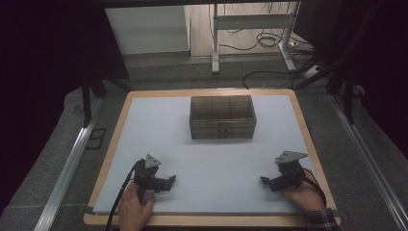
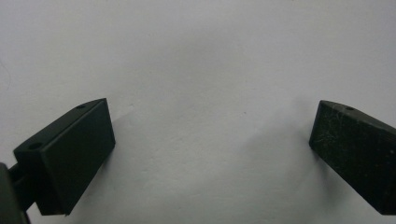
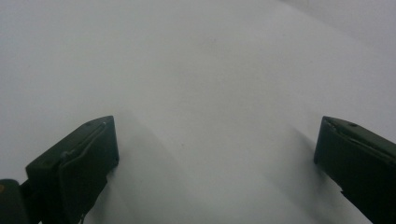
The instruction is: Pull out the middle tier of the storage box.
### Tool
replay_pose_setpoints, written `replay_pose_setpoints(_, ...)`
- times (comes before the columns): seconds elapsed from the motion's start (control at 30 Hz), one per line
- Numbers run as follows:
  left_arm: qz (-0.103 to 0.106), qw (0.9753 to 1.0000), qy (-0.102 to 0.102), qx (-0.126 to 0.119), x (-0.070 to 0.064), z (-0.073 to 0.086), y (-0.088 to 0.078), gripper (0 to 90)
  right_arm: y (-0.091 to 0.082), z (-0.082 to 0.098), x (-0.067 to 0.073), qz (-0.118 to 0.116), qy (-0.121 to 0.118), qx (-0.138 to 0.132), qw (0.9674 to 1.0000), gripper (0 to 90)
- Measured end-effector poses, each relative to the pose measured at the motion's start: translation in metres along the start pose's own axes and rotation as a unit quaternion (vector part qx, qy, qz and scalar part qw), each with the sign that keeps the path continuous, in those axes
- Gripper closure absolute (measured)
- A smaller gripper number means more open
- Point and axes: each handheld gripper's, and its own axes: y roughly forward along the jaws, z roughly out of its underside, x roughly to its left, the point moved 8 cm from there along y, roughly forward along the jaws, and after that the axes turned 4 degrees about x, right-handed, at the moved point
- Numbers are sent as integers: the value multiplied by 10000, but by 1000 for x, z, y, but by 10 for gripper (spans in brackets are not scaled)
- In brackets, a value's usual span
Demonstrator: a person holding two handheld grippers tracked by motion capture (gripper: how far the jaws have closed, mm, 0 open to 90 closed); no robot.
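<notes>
Beyond the wooden-edged table (image 1: pixel 119 126) we see a grey floor (image 1: pixel 43 159), tangled cables (image 1: pixel 267 39) and a white desk frame (image 1: pixel 250 21).

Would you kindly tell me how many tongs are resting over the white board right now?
2. The left tongs sit near the board's front left, the right tongs near its front right, both open and empty, well short of the box.

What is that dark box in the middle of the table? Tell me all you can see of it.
The box is rectangular, dark and see-through, like smoked plastic, with faint inner dividers. Its lower part shows stacked horizontal layers and a small latch-like piece at the front middle. It sits flat and square on the white sheet, toward the far edge, centred. Nothing touches it but the sheet. Whether it holds anything cannot be told.
</notes>
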Motion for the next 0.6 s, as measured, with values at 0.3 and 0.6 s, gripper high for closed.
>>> replay_pose_setpoints(0.3, -1, 10000, 4, 3, 0, 0, 0, 0, -3, 1, -1, 1, 71, -50, 10000, 35)
replay_pose_setpoints(0.6, -1, 10000, 8, 6, 0, 0, 0, 0, -7, -1, 3, -29, -19, -54, 10000, 83)
